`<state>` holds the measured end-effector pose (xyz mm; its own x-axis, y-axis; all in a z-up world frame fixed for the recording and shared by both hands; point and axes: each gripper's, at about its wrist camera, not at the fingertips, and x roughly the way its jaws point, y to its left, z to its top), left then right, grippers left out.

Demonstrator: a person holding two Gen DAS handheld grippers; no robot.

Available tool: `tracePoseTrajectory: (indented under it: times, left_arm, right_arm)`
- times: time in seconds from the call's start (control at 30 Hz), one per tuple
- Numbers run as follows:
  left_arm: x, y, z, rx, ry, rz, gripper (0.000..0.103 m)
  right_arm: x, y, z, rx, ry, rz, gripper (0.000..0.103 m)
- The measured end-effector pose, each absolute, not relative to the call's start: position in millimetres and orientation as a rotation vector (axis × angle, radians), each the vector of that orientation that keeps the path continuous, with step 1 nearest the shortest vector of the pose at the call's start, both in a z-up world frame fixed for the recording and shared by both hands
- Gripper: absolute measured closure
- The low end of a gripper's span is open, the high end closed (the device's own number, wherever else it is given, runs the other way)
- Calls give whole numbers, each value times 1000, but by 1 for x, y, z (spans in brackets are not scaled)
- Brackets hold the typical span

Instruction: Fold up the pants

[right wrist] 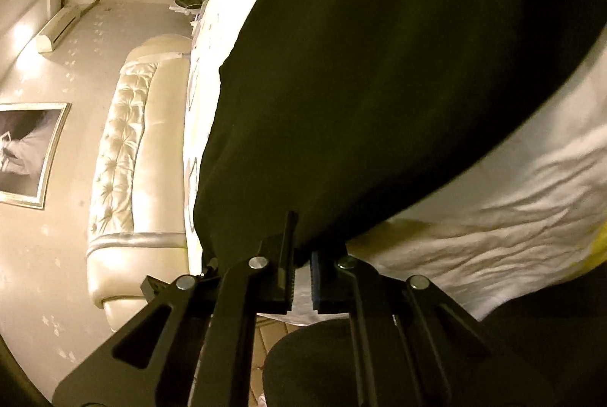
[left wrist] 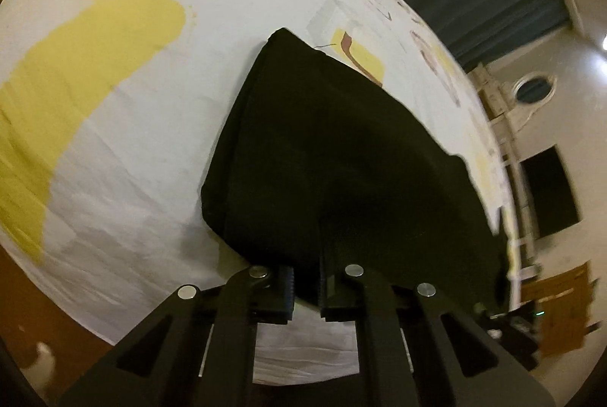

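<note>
Evidently the step in hand is the gripping of the near edge ahead of a further fold. The black pants (left wrist: 334, 149) are seen lying on a white bedsheet (left wrist: 125, 126) printed with yellow and brown shapes, already doubled into a compact, roughly rectangular bundle whose far corner points away across the bed. In the left wrist view the left gripper (left wrist: 306, 287) is set at the near edge of the bundle, its jaws drawn close together with the dark cloth caught between the ribbed pads. In the right wrist view the right gripper (right wrist: 301, 280) is placed at another point on the near hem, its jaws likewise nearly closed, and the fabric is seen running down between them; both are judged to be clamped on the pants. A cream tufted headboard (right wrist: 121, 141) and a framed picture (right wrist: 26, 153) are visible beyond the bed's edge.

The next move is judged to call for both held points being lifted together and carried over toward the far edge, at an even height so that the hem stays straight. Slack between the two grips would need to be kept small, or the upper layer may sag and crease. How many layers are caught in each grip cannot be told.
</note>
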<state>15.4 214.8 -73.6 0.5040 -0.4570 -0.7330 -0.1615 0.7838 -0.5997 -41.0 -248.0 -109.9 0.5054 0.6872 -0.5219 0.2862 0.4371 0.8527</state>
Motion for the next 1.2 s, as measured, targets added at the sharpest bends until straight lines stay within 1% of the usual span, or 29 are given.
tracePoseTrajectory:
  times: [0.03, 0.07, 0.1, 0.17, 0.2, 0.23, 0.27, 0.3, 0.37, 0.43, 0.47, 0.53, 0.6, 0.73, 0.83, 0.97, 1.07, 1.13, 1.2]
  left_arm:
    - [16, 215, -73, -685, 1050, -205, 94]
    - [15, 216, -70, -682, 1049, -217, 91]
    - [13, 216, -65, -655, 1043, -219, 90]
    - [4, 213, -52, -568, 1017, -222, 88]
    - [1, 210, -47, -531, 1010, -219, 83]
    - [-3, 208, -42, -486, 1005, -209, 78]
    - [-7, 206, -36, -437, 1001, -192, 64]
    - [-11, 203, -30, -384, 984, -171, 55]
    - [-17, 199, -18, -302, 944, -137, 47]
    - [-16, 191, -6, -207, 901, -92, 33]
    - [-15, 186, 0, -169, 877, -63, 24]
    - [-7, 175, 10, -127, 828, -38, 23]
    - [6, 162, 13, -124, 830, -38, 21]
    - [31, 141, 8, -163, 868, -39, 21]
    - [44, 129, 0, -197, 893, -39, 21]
    - [54, 115, -11, -230, 927, -45, 21]
    - [59, 105, -17, -223, 941, -48, 21]
    - [58, 98, -19, -216, 946, -48, 21]
    - [58, 92, -22, -213, 960, -44, 21]
  right_arm:
    - [-41, -249, -108, 1137, 1065, 322, 97]
    - [-42, -251, -105, 1131, 1071, 323, 93]
    - [-43, -253, -101, 1116, 1078, 320, 89]
    - [-49, -263, -88, 1069, 1083, 309, 79]
    - [-53, -269, -81, 1047, 1078, 296, 69]
    - [-57, -280, -71, 1016, 1063, 277, 66]
    - [-60, -290, -62, 990, 1048, 261, 63]
    - [-59, -304, -50, 962, 1023, 244, 62]
    - [-51, -330, -33, 920, 974, 205, 61]
    - [-27, -366, -15, 848, 918, 125, 56]
    - [-13, -380, -9, 815, 902, 85, 54]
    - [25, -411, 1, 731, 888, -31, 52]
    - [64, -434, 2, 657, 906, -130, 52]
    - [149, -465, -13, 480, 992, -319, 50]
    - [192, -479, -32, 412, 1052, -408, 50]
    - [223, -489, -57, 281, 1112, -488, 50]
    - [229, -494, -64, 243, 1119, -513, 50]
    - [230, -496, -63, 219, 1127, -508, 54]
    - [225, -501, -59, 234, 1119, -483, 76]
